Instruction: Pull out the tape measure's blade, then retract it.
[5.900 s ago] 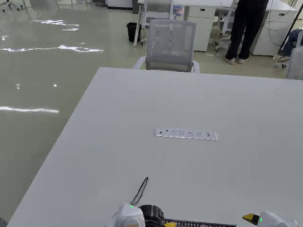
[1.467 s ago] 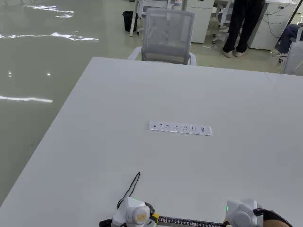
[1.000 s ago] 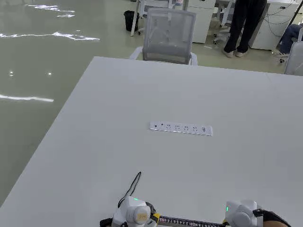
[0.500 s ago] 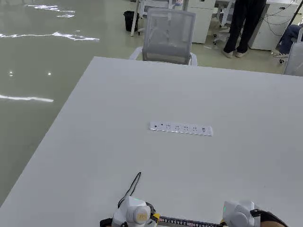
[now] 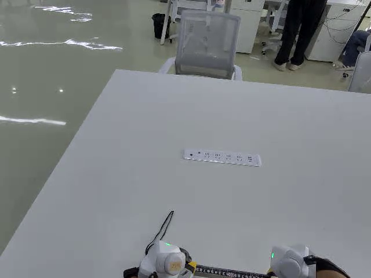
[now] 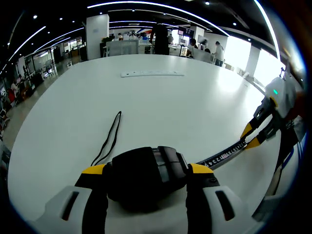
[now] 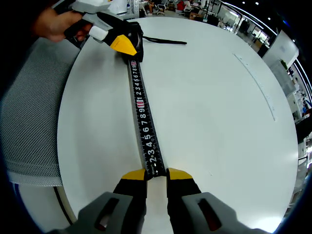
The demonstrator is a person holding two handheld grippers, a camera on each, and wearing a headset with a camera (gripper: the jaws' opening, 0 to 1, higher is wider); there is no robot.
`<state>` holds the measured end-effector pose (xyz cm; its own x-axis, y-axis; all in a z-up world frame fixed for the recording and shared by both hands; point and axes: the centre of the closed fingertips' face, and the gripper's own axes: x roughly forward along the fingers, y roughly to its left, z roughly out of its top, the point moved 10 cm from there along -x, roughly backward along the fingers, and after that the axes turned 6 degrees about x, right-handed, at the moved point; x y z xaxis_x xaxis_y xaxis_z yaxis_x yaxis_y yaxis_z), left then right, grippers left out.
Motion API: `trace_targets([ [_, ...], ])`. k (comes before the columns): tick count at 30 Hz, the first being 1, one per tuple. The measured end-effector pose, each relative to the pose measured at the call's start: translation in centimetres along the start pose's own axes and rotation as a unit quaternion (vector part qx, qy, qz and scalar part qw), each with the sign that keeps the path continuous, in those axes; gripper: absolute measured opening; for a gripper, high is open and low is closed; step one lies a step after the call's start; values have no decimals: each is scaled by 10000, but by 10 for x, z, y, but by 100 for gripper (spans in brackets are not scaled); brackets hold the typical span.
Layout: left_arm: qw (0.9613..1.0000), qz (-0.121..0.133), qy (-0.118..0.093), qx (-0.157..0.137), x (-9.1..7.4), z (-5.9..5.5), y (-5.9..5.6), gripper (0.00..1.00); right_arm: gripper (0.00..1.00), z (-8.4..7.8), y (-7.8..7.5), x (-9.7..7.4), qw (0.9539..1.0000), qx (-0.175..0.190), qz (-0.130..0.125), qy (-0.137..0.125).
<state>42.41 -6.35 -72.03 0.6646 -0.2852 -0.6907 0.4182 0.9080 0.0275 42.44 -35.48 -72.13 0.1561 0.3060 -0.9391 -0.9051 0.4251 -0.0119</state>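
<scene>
The black tape measure case [image 6: 146,178] sits on the white table [image 5: 174,127], and my left gripper [image 6: 146,168] is shut on its sides with yellow-tipped jaws. Its black blade [image 7: 145,122] with white numbers lies flat on the table and runs to my right gripper [image 7: 156,172], which is shut on the blade's end. In the head view the left gripper [image 5: 168,265] and the right gripper [image 5: 288,265] sit at the bottom edge, with the blade [image 5: 232,271] stretched between them. The case's black wrist strap [image 5: 162,229] trails away from me across the table.
A white power strip [image 5: 222,157] lies in the middle of the table. A grey mesh office chair [image 5: 207,43] stands at the far edge. A person [image 5: 298,32] stands beyond it near white desks. Another mesh chair seat [image 7: 29,107] is close to the table's near edge.
My right gripper has shifted a little to the left, toward the case, still holding the blade's end. The left gripper and the case have stayed in place.
</scene>
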Motion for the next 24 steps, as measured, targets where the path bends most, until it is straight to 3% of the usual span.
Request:
trace_targets([
  [24,10000,-25,-3,1,-1,0,-1,62,14,8,4,5,10000,-4,8,-33],
])
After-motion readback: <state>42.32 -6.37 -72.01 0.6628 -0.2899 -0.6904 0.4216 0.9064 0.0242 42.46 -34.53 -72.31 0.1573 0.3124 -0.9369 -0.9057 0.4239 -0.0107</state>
